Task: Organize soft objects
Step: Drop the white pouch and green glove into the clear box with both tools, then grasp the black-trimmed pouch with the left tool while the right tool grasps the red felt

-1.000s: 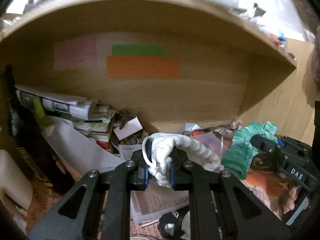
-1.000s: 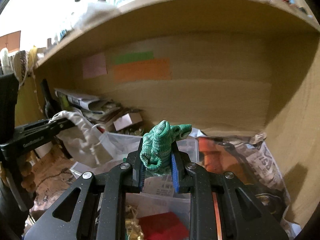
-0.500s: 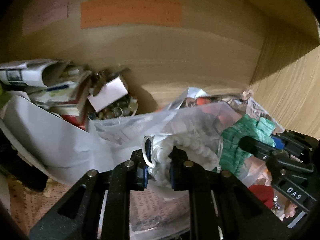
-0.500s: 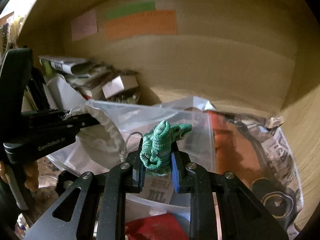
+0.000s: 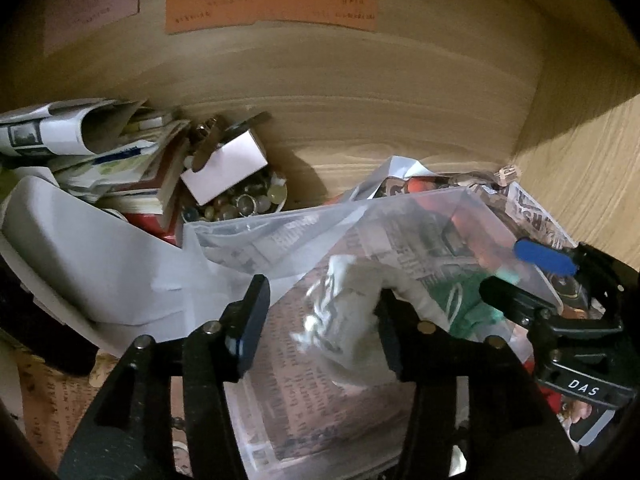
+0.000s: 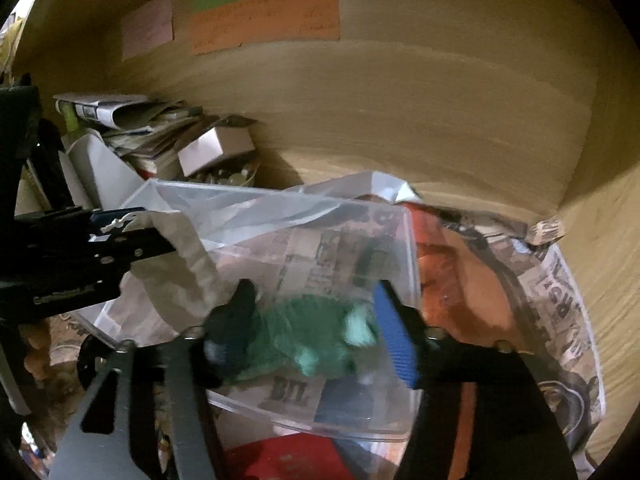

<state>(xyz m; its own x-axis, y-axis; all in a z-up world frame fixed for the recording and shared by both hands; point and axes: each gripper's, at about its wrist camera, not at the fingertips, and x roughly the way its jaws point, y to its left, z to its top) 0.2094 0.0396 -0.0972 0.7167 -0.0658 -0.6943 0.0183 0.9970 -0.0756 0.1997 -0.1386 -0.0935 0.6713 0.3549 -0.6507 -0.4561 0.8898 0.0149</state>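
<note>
Both claws are over the clear plastic bin [image 5: 460,216] on the shelf. The left gripper [image 5: 316,320] has its jaws spread wide, and the white cloth pouch [image 5: 352,320] sits between them inside the bin, up against the right-hand finger as far as I can tell. Nothing is pinched; the other finger stands well apart from it. It's a bit blurry though.

The right gripper [image 6: 316,320] is wide open too, with the green knit cloth [image 6: 304,340] lying between its fingers down in the bin [image 6: 280,196], smeared by motion blur. It doesn't look gripped. I can't tell whether it's touching either finger.

From the right claw's view, the white pouch [image 6: 180,264] is just off to its left, draped by the other claw's tip, which comes in from that side. From the left claw's view, the green cloth [image 5: 460,300] is just to its right, next to the white one, with the right claw's blue pad [image 5: 544,256] hanging over it.

Ahead of both claws is the wooden back wall [image 5: 360,112], with an orange paper strip [image 5: 272,4] and a pink note [image 5: 92,8] stuck high up. Ahead and to the left there's a pile of papers [image 5: 88,152] and a small box [image 5: 224,168] propped on a dish of small round bits. Newspaper [image 6: 560,288] lines the shelf to the right of the bin.
</note>
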